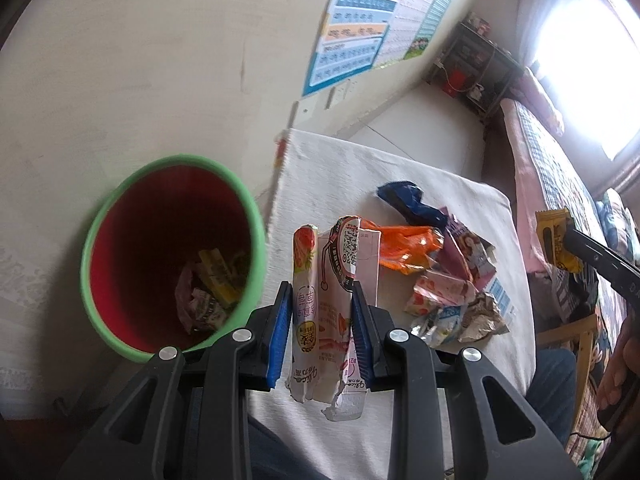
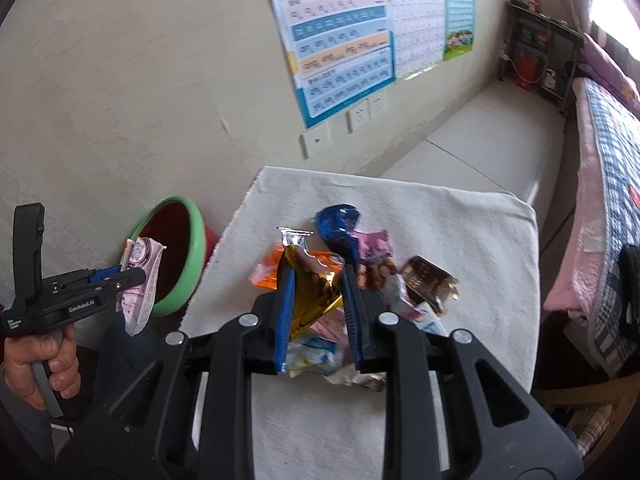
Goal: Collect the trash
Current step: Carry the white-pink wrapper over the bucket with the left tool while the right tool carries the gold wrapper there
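A pink flattened carton [image 1: 324,304] is clamped in the left tongs [image 1: 322,320] just right of the red bin [image 1: 168,256], presumably for dropping, while a yellow wrapper [image 2: 314,300] is pinched in the right tongs [image 2: 316,312] above the remaining trash pile [image 1: 448,276] on the surface [image 2: 440,220].

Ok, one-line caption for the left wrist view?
Left gripper holds a pink wrapper beside the green-rimmed bin.

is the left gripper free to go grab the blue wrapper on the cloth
Probably not yet: the left gripper is shut on a pink milk carton, so nothing blocks the blue wrapper, but it must drop that first.
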Motion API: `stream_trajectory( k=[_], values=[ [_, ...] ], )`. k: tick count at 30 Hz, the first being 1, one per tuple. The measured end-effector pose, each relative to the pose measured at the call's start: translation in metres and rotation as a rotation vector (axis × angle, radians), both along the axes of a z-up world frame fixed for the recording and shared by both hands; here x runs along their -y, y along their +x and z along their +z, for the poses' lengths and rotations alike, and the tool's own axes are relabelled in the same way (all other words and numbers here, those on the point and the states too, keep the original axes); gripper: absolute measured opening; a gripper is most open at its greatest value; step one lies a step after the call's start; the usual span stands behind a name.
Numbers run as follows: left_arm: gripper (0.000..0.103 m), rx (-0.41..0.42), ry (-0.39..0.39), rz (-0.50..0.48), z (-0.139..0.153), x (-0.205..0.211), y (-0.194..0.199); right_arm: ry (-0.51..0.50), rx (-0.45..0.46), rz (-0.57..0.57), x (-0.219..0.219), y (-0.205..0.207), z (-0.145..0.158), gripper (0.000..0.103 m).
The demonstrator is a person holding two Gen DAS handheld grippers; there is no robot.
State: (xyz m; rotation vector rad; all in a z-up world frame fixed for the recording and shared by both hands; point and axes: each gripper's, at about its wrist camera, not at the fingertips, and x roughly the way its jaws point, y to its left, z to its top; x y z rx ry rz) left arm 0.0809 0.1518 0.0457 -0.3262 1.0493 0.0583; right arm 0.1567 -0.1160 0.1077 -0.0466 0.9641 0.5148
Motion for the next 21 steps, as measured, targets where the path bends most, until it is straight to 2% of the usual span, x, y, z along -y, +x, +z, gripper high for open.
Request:
stream_trajectory(
  k=[21],
  values=[
    [0.027, 0.007, -0.012, 0.212, -0.001, -0.117, -0.040, 0.021, -0.034, 0.313, -0.172, -0.011, -0.001, 0.023]
  ],
)
